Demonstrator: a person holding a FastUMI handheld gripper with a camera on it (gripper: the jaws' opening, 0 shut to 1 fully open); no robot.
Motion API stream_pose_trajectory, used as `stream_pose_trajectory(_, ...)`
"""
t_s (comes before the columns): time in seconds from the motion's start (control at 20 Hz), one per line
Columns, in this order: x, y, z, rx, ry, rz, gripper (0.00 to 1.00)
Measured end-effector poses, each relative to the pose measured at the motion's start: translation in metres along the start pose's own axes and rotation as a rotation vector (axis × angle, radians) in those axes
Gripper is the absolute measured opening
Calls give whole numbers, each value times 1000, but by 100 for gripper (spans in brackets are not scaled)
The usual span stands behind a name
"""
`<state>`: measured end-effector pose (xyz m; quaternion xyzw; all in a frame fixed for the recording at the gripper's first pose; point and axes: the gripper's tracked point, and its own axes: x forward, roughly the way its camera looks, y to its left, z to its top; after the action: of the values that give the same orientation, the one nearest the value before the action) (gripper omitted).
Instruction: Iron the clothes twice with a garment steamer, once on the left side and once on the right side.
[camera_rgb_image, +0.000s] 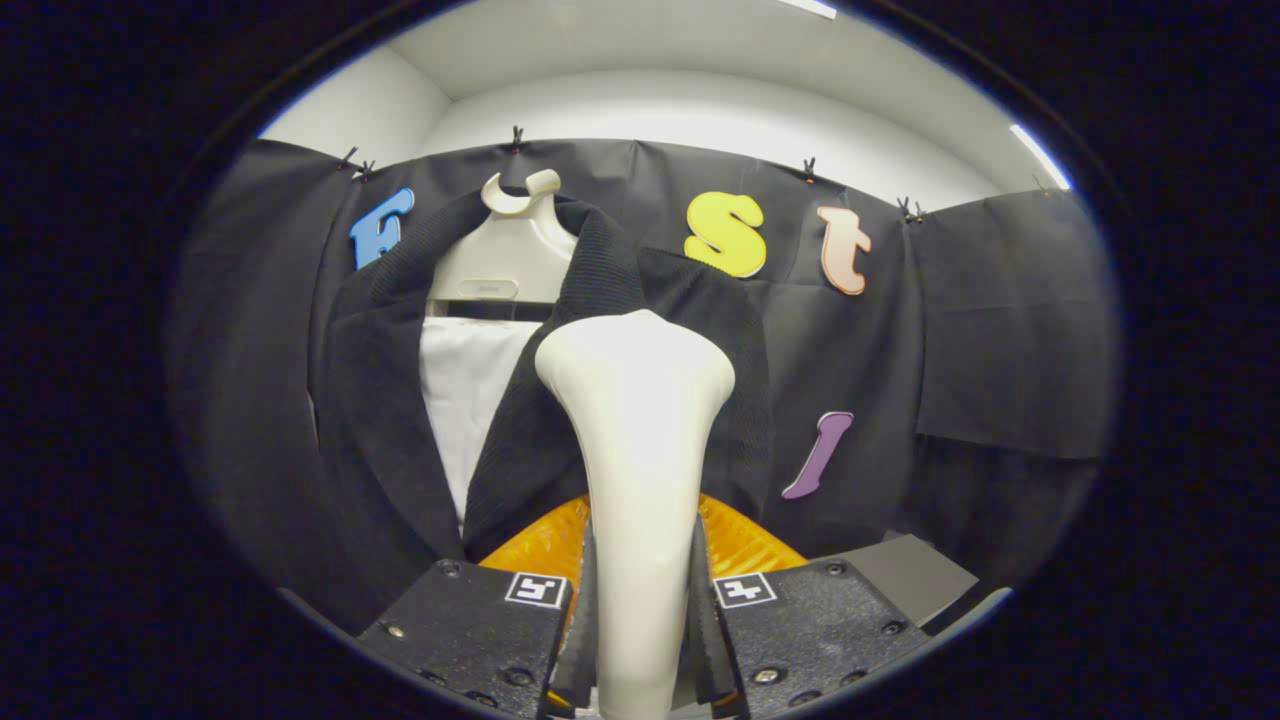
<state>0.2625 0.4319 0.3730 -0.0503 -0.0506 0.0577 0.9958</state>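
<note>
Tongs (640, 640) clench the cream plastic steamer handle (638, 470), whose wide head hides part of the black ribbed jacket (380, 400) on its hanger (505, 250).

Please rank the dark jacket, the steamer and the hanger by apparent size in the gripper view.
1. Dark jacket.
2. Steamer, held between the tongs; its nearness to the camera inflates it.
3. Hanger, partly covered by the jacket.

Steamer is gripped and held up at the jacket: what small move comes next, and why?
Probably ease the steamer forward onto the jacket front panel beyond its head, then draw it down. The gripper has both fingers pressed on the steamer's handle, and its head sits before the lapel, though whether it touches the cloth cannot be told.
</note>
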Motion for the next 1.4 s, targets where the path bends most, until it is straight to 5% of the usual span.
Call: stream_pose_trajectory(1.4, -20, 0, -192, -154, 238, -4, 40)
